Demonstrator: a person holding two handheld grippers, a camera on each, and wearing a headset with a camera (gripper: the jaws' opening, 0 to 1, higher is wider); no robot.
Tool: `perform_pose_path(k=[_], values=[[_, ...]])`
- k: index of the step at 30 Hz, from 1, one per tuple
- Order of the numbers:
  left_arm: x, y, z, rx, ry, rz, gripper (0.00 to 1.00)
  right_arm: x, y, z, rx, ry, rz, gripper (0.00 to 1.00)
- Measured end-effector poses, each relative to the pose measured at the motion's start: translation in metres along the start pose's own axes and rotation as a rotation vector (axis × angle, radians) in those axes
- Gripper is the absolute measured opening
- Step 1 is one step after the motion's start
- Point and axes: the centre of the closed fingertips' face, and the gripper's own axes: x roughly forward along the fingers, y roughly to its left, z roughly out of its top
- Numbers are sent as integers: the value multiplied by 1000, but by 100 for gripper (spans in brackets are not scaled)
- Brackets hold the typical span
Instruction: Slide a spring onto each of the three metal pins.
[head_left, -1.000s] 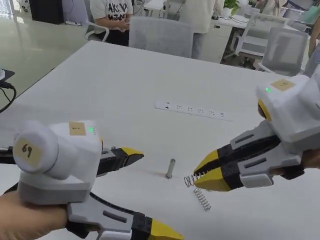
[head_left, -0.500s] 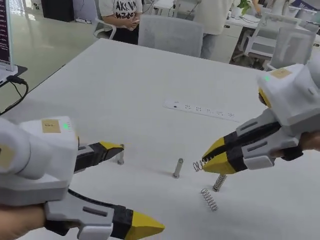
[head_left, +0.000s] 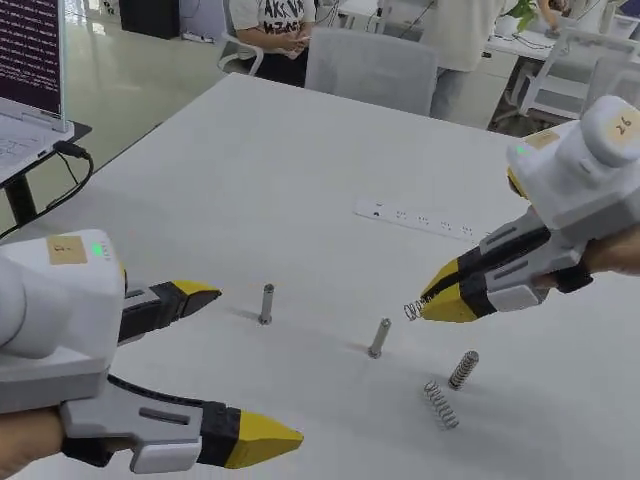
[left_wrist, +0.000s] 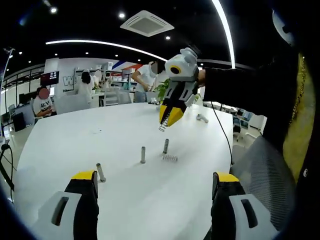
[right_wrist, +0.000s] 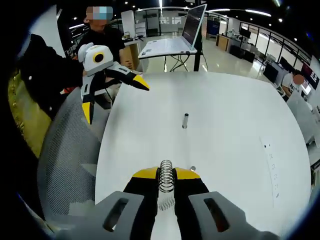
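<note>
Your right gripper (head_left: 430, 306) is clamped shut on one spring (head_left: 412, 310); its long axis runs out along the jaws and points down toward the middle pin (head_left: 379, 338), near the pin's top but apart from it. Count: three springs, namely the held one, a second spring (head_left: 463, 369) standing on end with a slight tilt, and a third spring (head_left: 440, 404) lying flat on the table (head_left: 250, 180) just beside the second. There are two bare upright pins, the other being the left pin (head_left: 266, 303), and near it your left gripper (head_left: 233, 366) has its jaws spread wide and is holding nothing.

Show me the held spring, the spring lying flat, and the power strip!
held spring (head_left: 411, 310): head view, its free end coils.
flat spring (head_left: 440, 404): head view, middle of its coils.
power strip (head_left: 419, 221): head view, middle of its top.
</note>
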Motion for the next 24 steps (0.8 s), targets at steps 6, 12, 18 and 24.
perform_pose_path(k=[6, 12, 18, 24], values=[[-2, 4, -3, 3, 8, 13, 92, 11, -17, -8, -23, 89, -27, 8], [-2, 3, -4, 6, 12, 13, 90, 21, -27, -17, -68, 188, -41, 8], [-3, 4, -8, 8, 22, 14, 90, 27, -34, -21, -98, 247, -46, 8], [-2, 4, -10, 12, 26, 12, 89, 33, -39, -24, -124, 302, -42, 8]])
